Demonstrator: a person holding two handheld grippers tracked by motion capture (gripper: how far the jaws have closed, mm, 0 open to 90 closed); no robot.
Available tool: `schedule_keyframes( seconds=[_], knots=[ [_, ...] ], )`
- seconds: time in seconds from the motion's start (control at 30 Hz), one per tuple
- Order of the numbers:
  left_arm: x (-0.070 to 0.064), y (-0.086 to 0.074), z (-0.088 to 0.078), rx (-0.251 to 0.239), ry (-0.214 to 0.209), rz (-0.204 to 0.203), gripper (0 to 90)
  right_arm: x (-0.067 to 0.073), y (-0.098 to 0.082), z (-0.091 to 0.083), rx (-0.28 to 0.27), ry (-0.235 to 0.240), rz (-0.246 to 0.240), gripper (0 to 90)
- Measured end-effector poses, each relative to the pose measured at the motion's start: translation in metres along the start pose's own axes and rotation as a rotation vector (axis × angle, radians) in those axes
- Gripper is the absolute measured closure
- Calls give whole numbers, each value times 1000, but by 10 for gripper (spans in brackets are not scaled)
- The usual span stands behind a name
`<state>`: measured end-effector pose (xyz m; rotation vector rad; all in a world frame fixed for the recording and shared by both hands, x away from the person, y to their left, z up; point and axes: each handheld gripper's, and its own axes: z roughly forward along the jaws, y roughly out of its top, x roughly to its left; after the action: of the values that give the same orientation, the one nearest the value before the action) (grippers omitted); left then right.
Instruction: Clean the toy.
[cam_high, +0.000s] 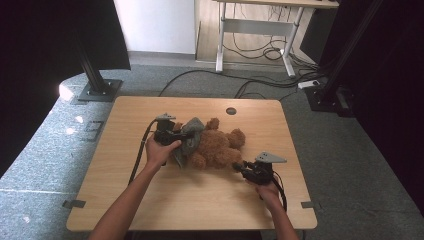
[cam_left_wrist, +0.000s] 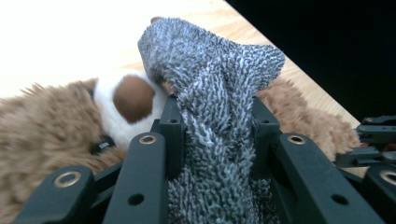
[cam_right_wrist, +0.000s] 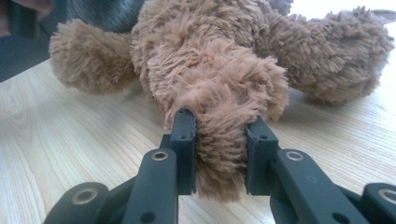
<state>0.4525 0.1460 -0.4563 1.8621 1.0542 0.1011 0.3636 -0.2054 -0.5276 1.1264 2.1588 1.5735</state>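
A brown teddy bear (cam_high: 217, 146) lies on the wooden table (cam_high: 150, 200). Over its head end hangs a grey fluffy cloth (cam_high: 190, 137). My left gripper (cam_high: 176, 136) is shut on that grey cloth (cam_left_wrist: 215, 135), which bunches between the two jaws and rises above them; behind it show the bear's white muzzle and brown nose (cam_left_wrist: 133, 97). My right gripper (cam_high: 239, 166) is shut on one of the bear's furry limbs (cam_right_wrist: 219, 135) near the table's front right, with fur squeezed between the jaws just above the wood.
A round cable hole (cam_high: 231, 111) sits near the table's far edge. Beyond the table lie floor cables (cam_high: 250, 82) and a desk frame (cam_high: 255, 27). A black post on a base plate (cam_high: 97, 85) stands at the far left.
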Motion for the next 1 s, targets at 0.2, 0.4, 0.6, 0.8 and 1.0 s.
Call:
schedule_keyframes(
  seconds=[0.2, 0.4, 0.6, 0.8, 1.0],
  knots=[
    [-3, -17, 9, 34, 14, 57, 672, 1, 0, -1, 1, 4, -6, 685],
    [-1, -26, 8, 29, -3, 34, 683, 2, 3, -5, -18, -7, -13, 575],
    [-1, -29, 9, 37, -8, 29, 688, 4, 26, -12, -59, -38, 7, 389],
    [-2, -32, 8, 34, -9, 30, 688, 9, 52, 4, -38, -25, 37, 315],
    [-1, -38, 6, 27, -18, 23, 689, 16, 72, 47, 72, -18, 59, 278]
  ],
)
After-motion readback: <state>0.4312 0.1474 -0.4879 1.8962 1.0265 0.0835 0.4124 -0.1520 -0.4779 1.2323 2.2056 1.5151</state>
